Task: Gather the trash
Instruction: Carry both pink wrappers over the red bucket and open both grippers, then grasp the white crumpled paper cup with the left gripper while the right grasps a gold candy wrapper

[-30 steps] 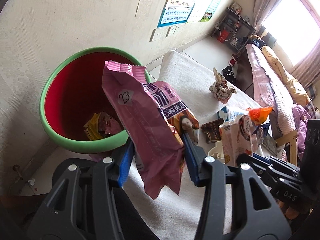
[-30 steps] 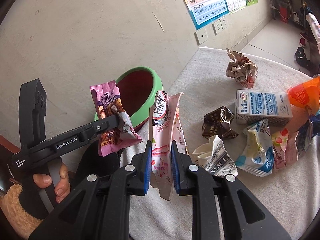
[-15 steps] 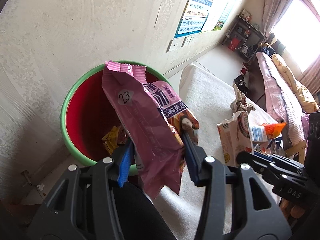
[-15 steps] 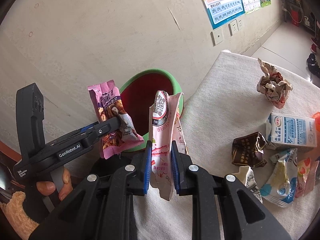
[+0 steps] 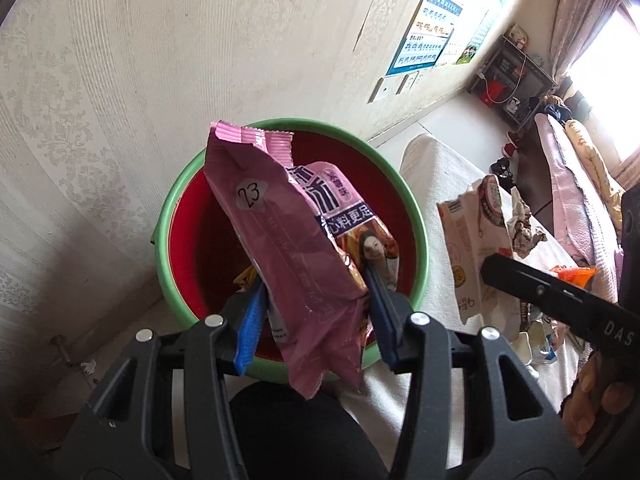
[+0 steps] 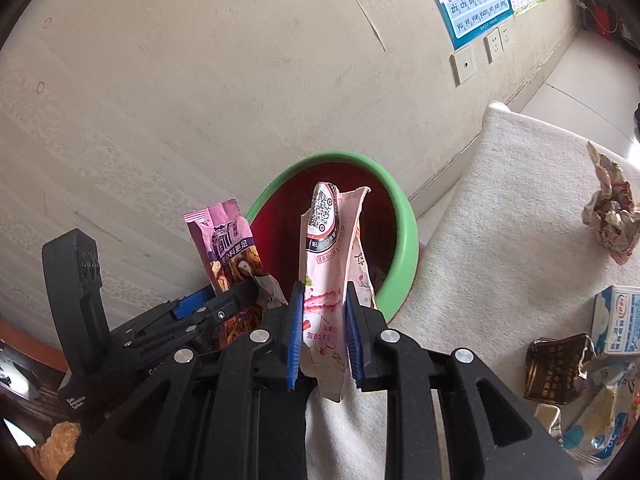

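Observation:
A green-rimmed bin [image 5: 168,216] with a red inside stands on the floor against the wall. My left gripper [image 5: 314,284] is shut on a purple snack bag [image 5: 280,240] and holds it upright over the bin's mouth. A yellow wrapper [image 5: 244,276] lies at the bin's bottom. In the right wrist view, my right gripper [image 6: 323,292] is shut on a pink-and-white wrapper [image 6: 328,264], with the bin [image 6: 404,232] just beyond it. The left gripper [image 6: 224,308] and its purple bag [image 6: 224,240] show at that view's left.
A table under a white cloth [image 6: 500,220] adjoins the bin on the right. On it lie a crumpled paper ball [image 6: 612,208], a milk carton [image 6: 618,320], a brown wrapper [image 6: 560,368] and a blue-and-white wrapper [image 6: 600,428]. The wall [image 6: 200,100] rises close behind the bin.
Both grippers have carried their wrappers sideways toward the bin. The bin now sits directly under the purple bag, and the table trash has slid to the right edge of both views.

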Demonstrator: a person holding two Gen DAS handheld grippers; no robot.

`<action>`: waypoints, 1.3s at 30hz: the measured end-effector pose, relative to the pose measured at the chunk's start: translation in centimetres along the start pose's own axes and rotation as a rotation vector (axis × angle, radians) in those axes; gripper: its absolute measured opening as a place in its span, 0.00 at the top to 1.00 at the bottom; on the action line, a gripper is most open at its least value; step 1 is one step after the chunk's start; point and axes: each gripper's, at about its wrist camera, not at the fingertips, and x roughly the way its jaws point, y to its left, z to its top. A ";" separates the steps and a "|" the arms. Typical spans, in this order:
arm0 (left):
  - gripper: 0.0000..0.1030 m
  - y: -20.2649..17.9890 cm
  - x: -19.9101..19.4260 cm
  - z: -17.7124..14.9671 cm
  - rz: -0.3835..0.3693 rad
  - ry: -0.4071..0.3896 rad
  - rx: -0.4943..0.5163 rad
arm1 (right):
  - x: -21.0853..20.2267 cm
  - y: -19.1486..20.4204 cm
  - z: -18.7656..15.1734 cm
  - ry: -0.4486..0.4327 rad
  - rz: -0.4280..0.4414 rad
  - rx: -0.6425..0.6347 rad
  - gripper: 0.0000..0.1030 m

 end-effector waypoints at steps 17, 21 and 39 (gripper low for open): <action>0.41 0.1 -0.5 -1.0 0.002 -0.004 -0.017 | -6.1 -0.7 -3.0 -0.046 -0.053 -0.080 0.47; 0.41 -2.1 -1.3 -1.8 -0.038 -0.005 0.032 | -10.7 -4.7 -5.9 -0.041 -0.154 -0.077 0.47; 0.33 -15.3 1.5 -9.0 -0.224 0.196 0.235 | -19.0 -16.1 -25.5 0.176 -0.369 0.257 0.42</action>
